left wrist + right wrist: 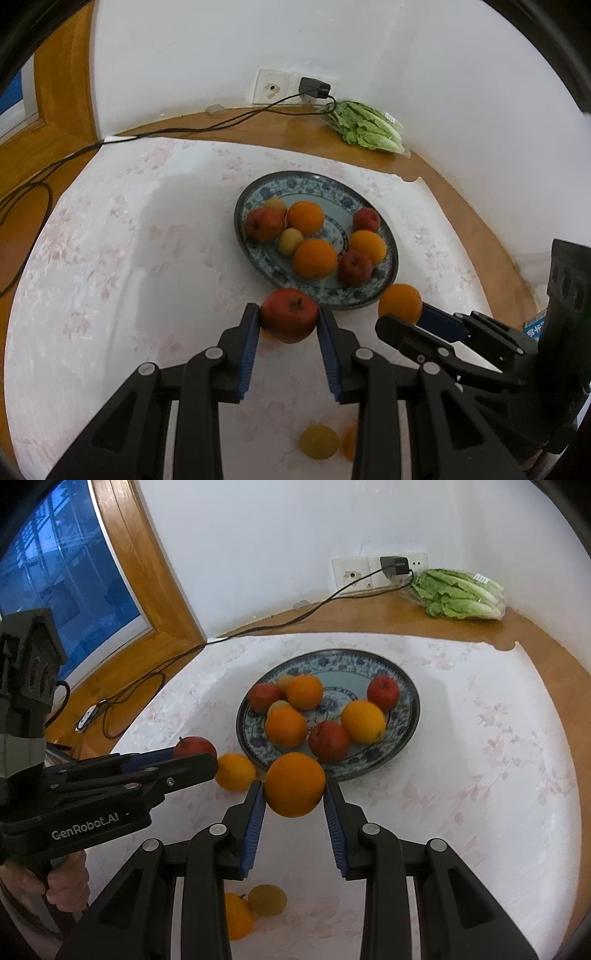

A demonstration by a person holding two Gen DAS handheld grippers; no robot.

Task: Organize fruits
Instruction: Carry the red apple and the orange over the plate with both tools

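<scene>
My left gripper (289,320) is shut on a red apple (289,314), held above the white cloth just short of the plate. My right gripper (294,789) is shut on an orange (294,784), also raised near the plate's front rim. The blue patterned plate (391,275) (412,705) carries several oranges, red apples and small yellow fruits. From the left wrist, the right gripper (404,317) and its orange (400,303) show at right. From the right wrist, the left gripper (197,755) and its apple (195,746) show at left.
An orange (235,771) lies on the cloth left of the plate. A yellow fruit (318,441) (266,899) and another orange (236,915) lie close under the grippers. Bagged lettuce (365,127), a wall charger (314,88) with cable, and a wooden window frame (147,590) stand behind.
</scene>
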